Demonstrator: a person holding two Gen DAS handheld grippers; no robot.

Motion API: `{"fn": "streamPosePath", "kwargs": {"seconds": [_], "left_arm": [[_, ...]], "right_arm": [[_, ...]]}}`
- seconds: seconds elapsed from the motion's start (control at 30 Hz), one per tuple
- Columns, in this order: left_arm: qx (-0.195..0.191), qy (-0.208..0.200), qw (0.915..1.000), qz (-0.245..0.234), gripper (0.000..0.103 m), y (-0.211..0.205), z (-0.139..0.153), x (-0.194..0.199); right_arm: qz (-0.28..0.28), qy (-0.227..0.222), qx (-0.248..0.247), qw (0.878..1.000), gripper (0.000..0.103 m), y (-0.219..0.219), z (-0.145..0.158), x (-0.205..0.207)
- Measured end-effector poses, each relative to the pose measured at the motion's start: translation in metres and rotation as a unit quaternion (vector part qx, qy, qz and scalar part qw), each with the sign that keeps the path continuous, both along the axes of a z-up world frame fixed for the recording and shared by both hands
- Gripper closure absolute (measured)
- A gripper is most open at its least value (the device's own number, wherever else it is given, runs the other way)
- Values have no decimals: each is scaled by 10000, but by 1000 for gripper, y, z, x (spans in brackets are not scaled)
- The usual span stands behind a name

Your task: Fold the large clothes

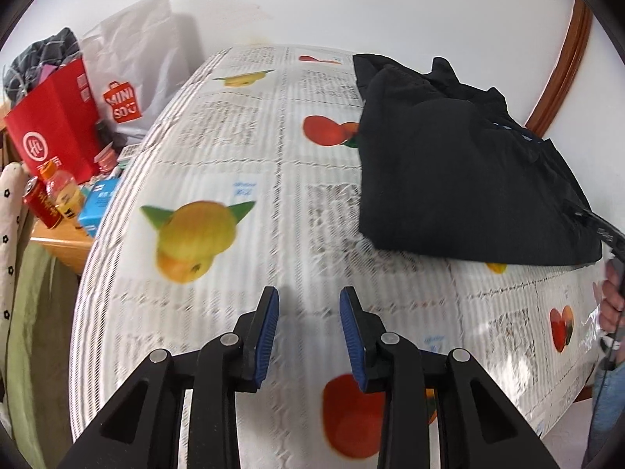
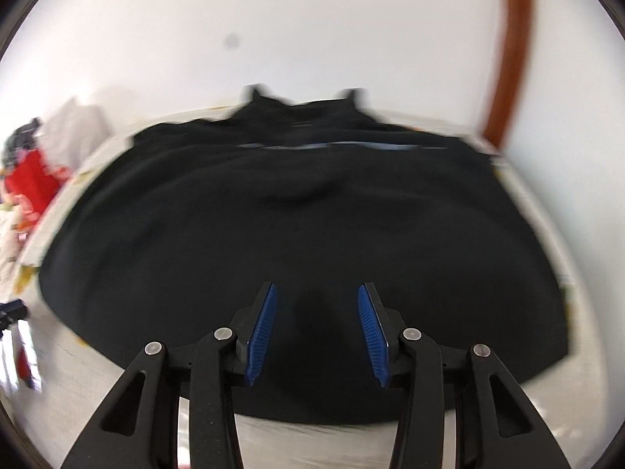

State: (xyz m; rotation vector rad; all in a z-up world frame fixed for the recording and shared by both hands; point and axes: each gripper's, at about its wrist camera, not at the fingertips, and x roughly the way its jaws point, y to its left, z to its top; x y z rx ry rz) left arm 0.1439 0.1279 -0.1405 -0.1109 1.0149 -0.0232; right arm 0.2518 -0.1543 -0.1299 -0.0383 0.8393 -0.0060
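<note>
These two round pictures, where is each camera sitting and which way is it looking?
Left wrist view: on the left gripper, looking down along its open, empty fingers at the fruit-print tablecloth; the person's other hand shows at the right edge.
Right wrist view: on the right gripper, looking down along its open fingers at the black garment; nothing of the person shows.
Shared: the black garment, tablecloth, red bag, white wall.
</note>
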Motion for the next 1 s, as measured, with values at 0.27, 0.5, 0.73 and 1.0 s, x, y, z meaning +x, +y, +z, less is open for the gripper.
{"fn": "streamPosePath", "kwargs": {"seconds": [0.27, 0.5, 0.73, 1.0], "left_arm": [[-89, -148, 9998, 43, 66, 10, 5, -11], [39, -191, 9998, -31, 66, 1, 0, -4], [40, -194, 9998, -30, 61, -2, -3, 3], [281, -221, 9994, -33, 56, -12, -7, 13]], "right_arm": [[-168, 333, -317, 9988, 59, 30, -27, 18], [-253, 354, -310, 9986, 59, 21, -20, -18], [-376, 159, -322, 9986, 59, 14, -9, -6], [-615, 419, -411, 9964, 59, 5, -28, 63]]}}
